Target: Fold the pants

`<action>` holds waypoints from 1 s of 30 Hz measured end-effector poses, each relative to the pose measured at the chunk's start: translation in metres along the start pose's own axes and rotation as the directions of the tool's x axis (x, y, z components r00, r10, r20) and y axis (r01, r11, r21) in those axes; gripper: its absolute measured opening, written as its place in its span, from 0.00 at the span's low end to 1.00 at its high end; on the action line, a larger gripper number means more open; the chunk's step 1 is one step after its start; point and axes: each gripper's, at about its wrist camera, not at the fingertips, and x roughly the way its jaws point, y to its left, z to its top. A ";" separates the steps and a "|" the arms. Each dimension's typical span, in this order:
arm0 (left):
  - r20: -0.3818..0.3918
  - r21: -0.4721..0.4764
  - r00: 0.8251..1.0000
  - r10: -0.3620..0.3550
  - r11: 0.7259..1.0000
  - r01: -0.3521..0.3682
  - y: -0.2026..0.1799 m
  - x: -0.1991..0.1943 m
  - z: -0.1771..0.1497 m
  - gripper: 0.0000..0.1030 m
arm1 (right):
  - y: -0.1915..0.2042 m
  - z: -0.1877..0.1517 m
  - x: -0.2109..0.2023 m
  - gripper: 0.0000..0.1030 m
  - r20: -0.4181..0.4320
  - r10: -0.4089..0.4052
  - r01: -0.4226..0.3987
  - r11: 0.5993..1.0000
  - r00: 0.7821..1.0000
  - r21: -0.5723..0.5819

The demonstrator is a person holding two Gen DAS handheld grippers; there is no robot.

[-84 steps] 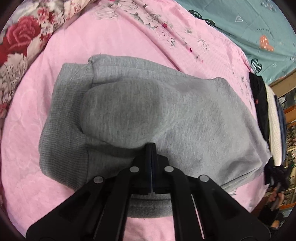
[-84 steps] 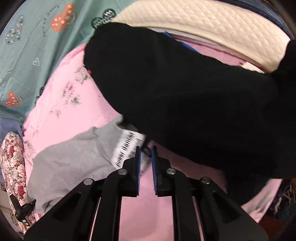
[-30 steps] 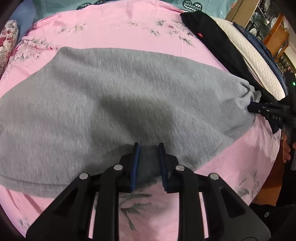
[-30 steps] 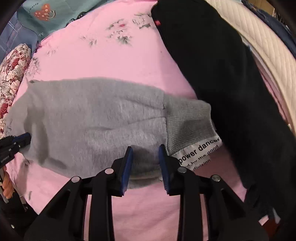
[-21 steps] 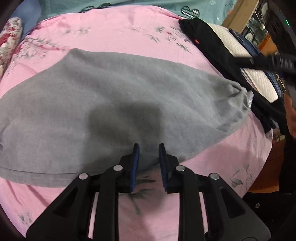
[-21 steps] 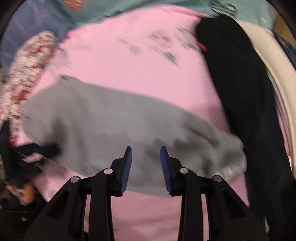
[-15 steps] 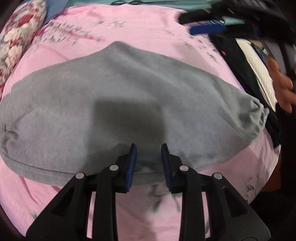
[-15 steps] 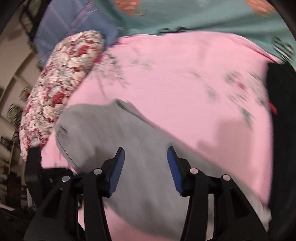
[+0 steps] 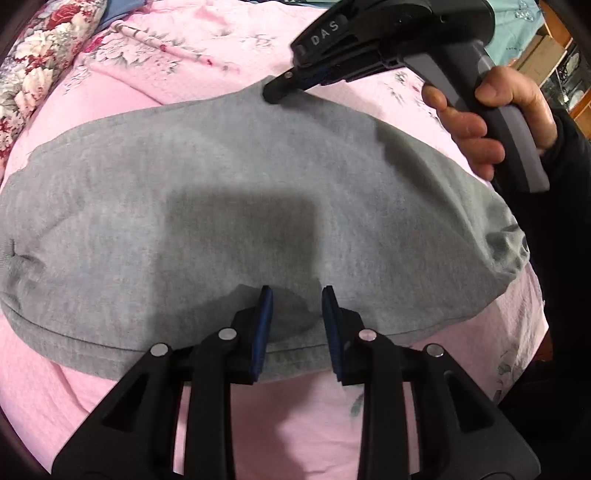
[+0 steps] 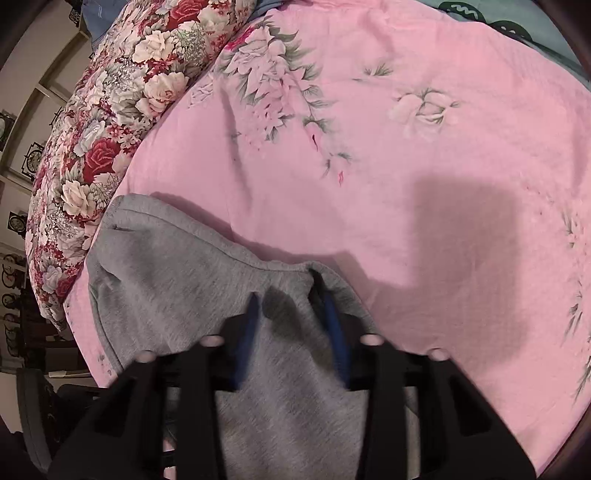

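Grey sweatpants (image 9: 236, 206) lie folded flat across a pink floral bedspread (image 9: 110, 96). My left gripper (image 9: 297, 295) is open, its fingers straddling the near edge of the pants at their middle. My right gripper (image 9: 280, 88) shows in the left wrist view at the far edge of the pants, tips pressed on the cloth. In the right wrist view the right gripper (image 10: 291, 295) is open with the grey pants (image 10: 177, 273) edge between its fingers, the cloth bunched slightly there.
A red and white floral pillow (image 10: 92, 140) lies at the left end of the bed. A teal sheet (image 10: 517, 22) borders the far side. The pink bedspread (image 10: 406, 147) stretches beyond the pants. A person's hand (image 9: 487, 110) holds the right gripper's handle.
My right gripper swung from the cuff end at the right across to the far middle edge of the pants. My left gripper stayed at the near middle edge, open.
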 end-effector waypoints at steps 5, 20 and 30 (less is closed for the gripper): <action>-0.012 -0.036 0.999 0.044 0.998 -0.045 0.015 0.004 0.005 0.27 | -0.005 0.007 -0.003 0.05 0.079 -0.050 0.044 0.997 0.996 0.069; 0.036 0.002 0.999 0.004 1.000 -0.004 -0.004 -0.011 0.090 0.44 | -0.001 -0.049 -0.082 0.43 0.179 -0.153 0.150 0.988 0.972 0.029; -0.089 0.029 0.996 0.007 1.000 -0.004 -0.023 0.074 0.150 0.21 | 0.016 -0.196 -0.070 0.18 0.111 -0.168 0.160 0.984 0.979 0.078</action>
